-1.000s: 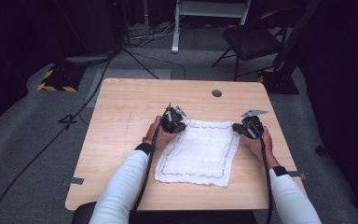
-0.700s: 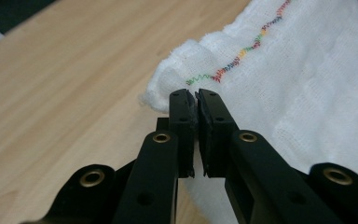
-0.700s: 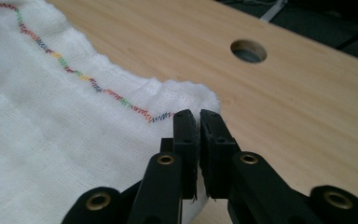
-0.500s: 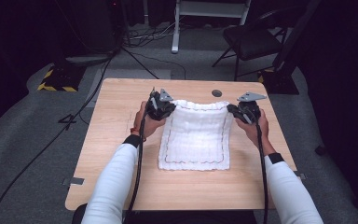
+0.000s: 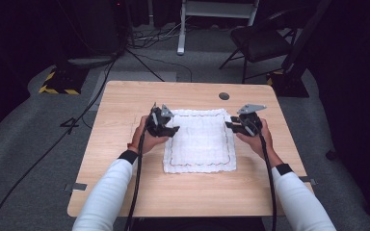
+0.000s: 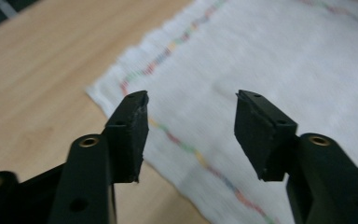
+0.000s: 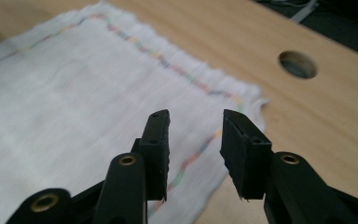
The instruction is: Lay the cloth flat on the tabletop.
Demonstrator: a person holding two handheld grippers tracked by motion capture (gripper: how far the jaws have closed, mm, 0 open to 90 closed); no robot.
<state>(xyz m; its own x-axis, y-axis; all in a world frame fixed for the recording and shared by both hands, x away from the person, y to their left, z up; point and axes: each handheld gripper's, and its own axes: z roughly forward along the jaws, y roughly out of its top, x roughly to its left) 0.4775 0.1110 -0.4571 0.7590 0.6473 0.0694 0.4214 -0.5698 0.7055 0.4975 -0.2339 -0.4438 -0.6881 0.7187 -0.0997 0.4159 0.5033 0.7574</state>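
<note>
Both far corners of white cloth (image 5: 200,140) just released onto bench (image 5: 125,110); left hand-held gripper (image 5: 167,126) and right hand-held gripper (image 5: 235,126) spread, empty; spreading looks finished.

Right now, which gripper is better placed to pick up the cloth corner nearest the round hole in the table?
Right. The right gripper hangs open over the cloth's corner beside the hole; the left gripper sits at the opposite far corner.
</note>
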